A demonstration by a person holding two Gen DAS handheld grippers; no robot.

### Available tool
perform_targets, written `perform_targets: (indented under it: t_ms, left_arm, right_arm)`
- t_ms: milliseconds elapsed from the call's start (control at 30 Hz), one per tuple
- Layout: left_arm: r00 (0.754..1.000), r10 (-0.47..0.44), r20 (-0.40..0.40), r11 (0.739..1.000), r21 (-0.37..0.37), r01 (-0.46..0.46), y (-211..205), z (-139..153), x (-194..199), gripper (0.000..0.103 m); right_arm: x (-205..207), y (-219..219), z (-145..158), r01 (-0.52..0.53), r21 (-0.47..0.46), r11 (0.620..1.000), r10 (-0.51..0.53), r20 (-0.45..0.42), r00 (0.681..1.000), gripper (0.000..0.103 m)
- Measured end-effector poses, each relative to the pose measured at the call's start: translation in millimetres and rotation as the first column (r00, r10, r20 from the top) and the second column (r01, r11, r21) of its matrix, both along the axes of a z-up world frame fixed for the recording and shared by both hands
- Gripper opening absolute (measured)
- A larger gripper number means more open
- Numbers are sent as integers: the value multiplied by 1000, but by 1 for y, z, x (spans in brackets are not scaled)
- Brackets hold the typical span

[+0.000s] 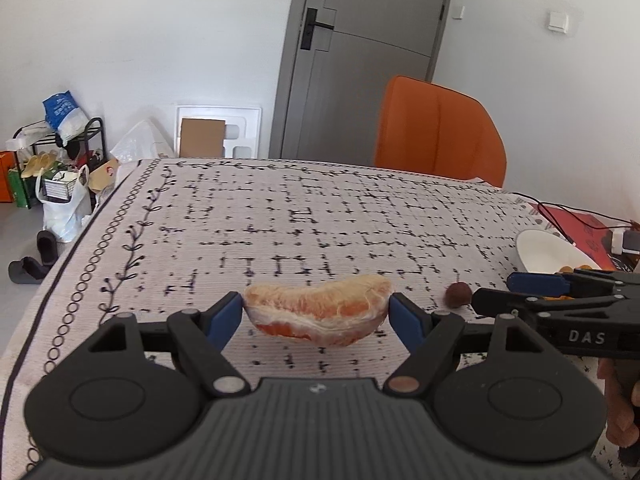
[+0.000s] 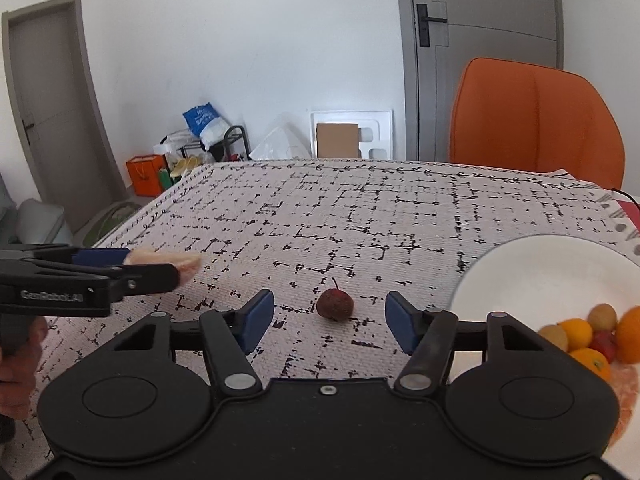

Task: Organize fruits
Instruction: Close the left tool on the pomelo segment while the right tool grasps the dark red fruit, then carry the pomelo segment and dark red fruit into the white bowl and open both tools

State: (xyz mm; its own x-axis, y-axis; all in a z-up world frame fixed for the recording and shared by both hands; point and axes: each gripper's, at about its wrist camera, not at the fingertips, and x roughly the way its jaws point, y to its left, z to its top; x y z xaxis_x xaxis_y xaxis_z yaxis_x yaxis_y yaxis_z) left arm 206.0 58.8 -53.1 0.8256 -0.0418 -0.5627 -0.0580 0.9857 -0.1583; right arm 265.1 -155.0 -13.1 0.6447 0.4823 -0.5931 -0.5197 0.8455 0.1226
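My left gripper (image 1: 316, 312) is shut on a peeled orange segment (image 1: 318, 310) and holds it just above the patterned tablecloth; the segment also shows in the right wrist view (image 2: 184, 262). My right gripper (image 2: 330, 320) is open, its blue pads on either side of a small dark red fruit with a stem (image 2: 335, 305) lying on the cloth. That fruit also shows in the left wrist view (image 1: 458, 295). A white plate (image 2: 540, 272) at the right holds several oranges and small fruits (image 2: 588, 336).
The patterned tablecloth (image 2: 360, 220) covers the table. An orange chair (image 2: 536, 120) stands behind the far edge. Red items and cables (image 1: 580, 224) lie at the table's far right. Bags and a rack (image 1: 60, 160) crowd the floor at the left.
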Motion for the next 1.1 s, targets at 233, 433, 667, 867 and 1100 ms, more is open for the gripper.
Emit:
perform_targets:
  t_ms: [233, 433, 667, 867, 1100]
  left_arm:
    - [1000, 26, 2, 1000, -9, -26, 16, -1, -2, 78]
    - [999, 41, -1, 999, -17, -41, 25, -3, -3, 78]
    - [999, 40, 7, 999, -27, -39, 26, -2, -5, 78]
    - [1000, 21, 9, 1000, -22, -21, 16, 0, -5, 78]
    - [999, -24, 29, 1000, -18, 25, -8, 7, -1, 78]
  right_arm:
    - [10, 14, -8, -8, -42, 999, 7, -11, 1000, 54]
    - [18, 24, -14, 1, -85, 996, -2, -12, 1000, 47]
    - [19, 32, -17, -16, -143, 990, 15, -11, 1000, 24]
    - [6, 20, -3, -3, -107, 994, 5, 20, 1000, 24]
    - [-9, -2, 11, 21, -64, 998, -18, 45, 999, 24]
